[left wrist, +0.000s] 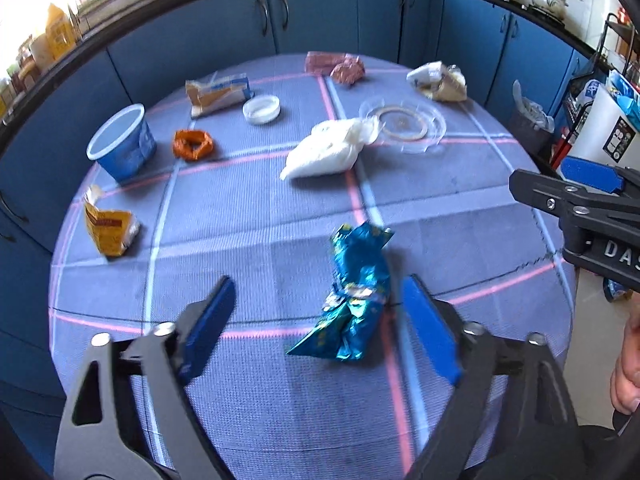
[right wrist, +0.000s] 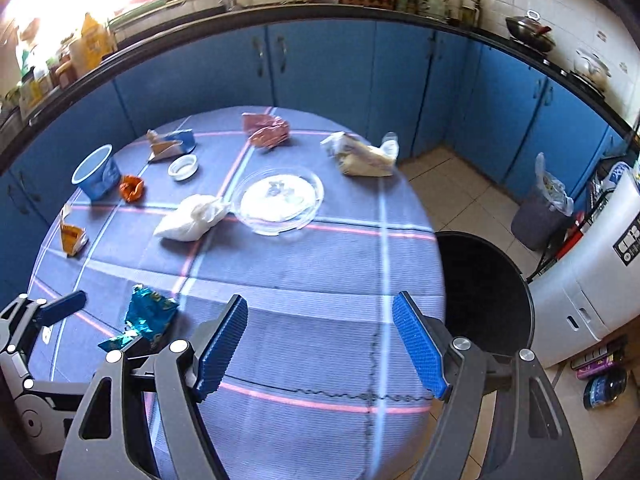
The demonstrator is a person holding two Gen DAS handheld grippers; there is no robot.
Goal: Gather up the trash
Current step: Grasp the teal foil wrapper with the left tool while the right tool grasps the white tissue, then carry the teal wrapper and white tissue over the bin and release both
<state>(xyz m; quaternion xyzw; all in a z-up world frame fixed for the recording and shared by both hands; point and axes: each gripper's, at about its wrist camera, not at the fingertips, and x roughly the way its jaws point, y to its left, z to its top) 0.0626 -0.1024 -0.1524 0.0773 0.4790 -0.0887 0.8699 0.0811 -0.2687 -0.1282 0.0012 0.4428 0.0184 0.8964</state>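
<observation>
My left gripper [left wrist: 318, 320] gapes around the blue wrapper [left wrist: 352, 300] on the worktop [left wrist: 256, 240]; I'd centre it, then squeeze (right gripper [right wrist: 320, 344] idle, open; bin [right wrist: 486, 292] at three o'clock).

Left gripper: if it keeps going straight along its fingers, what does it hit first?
Most likely the crumpled blue snack wrapper. It lies on the tablecloth between the open fingers of the left gripper, nearer the right one. Beyond it sits the white plastic bag. Depth is uncertain, so the gripper may pass above it.
</observation>
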